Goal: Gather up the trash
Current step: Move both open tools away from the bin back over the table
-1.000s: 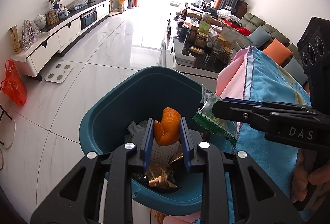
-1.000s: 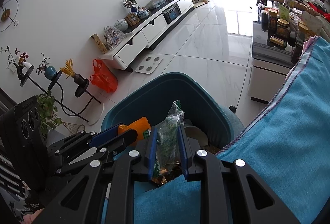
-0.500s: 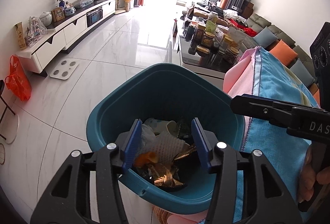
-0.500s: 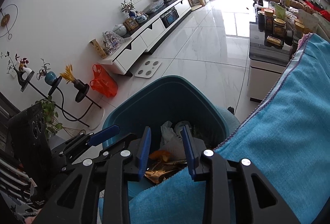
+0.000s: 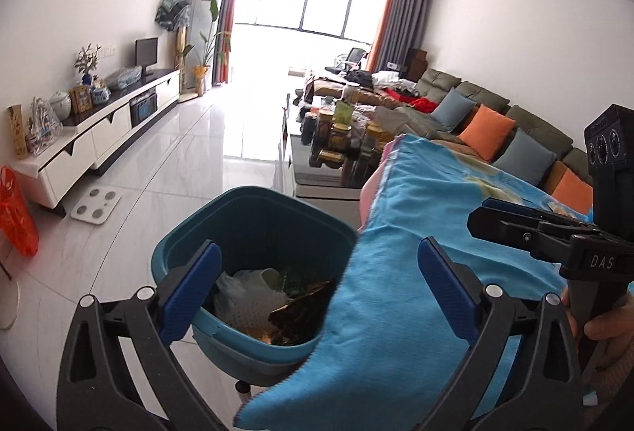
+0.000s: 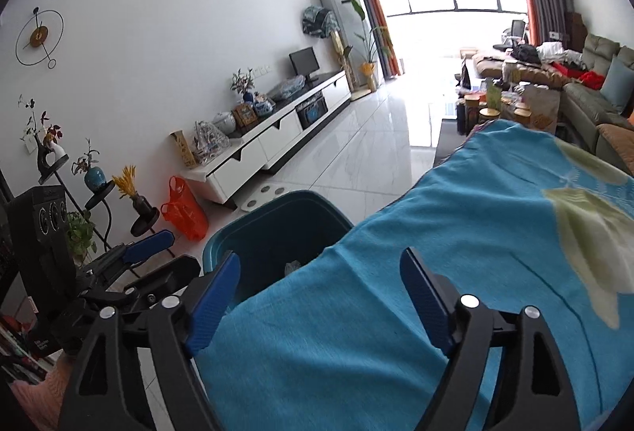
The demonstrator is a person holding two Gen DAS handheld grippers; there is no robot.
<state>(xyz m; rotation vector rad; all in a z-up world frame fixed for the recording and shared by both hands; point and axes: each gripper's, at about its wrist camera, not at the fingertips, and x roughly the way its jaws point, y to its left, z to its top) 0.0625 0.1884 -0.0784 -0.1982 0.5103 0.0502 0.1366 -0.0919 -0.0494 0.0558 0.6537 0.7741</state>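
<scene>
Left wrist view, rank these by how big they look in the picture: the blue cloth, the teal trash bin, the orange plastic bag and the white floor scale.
1. blue cloth, nearest the camera, which inflates it
2. teal trash bin
3 and 4. orange plastic bag and white floor scale look about alike; the bag is cut off by the picture edge, so no ranking.

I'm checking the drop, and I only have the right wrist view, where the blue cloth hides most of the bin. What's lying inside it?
Observer: The left wrist view shows a white foam net in the teal bin, beside a gold-brown wrapper.
Operator: Anything between the left gripper's fingers?
Observer: No. The left gripper is open and empty, above the bin's near rim.
Operator: Does the cloth reach into the bin?
Observer: The blue cloth hides the bin's right rim in that view; I cannot tell whether they touch.
</scene>
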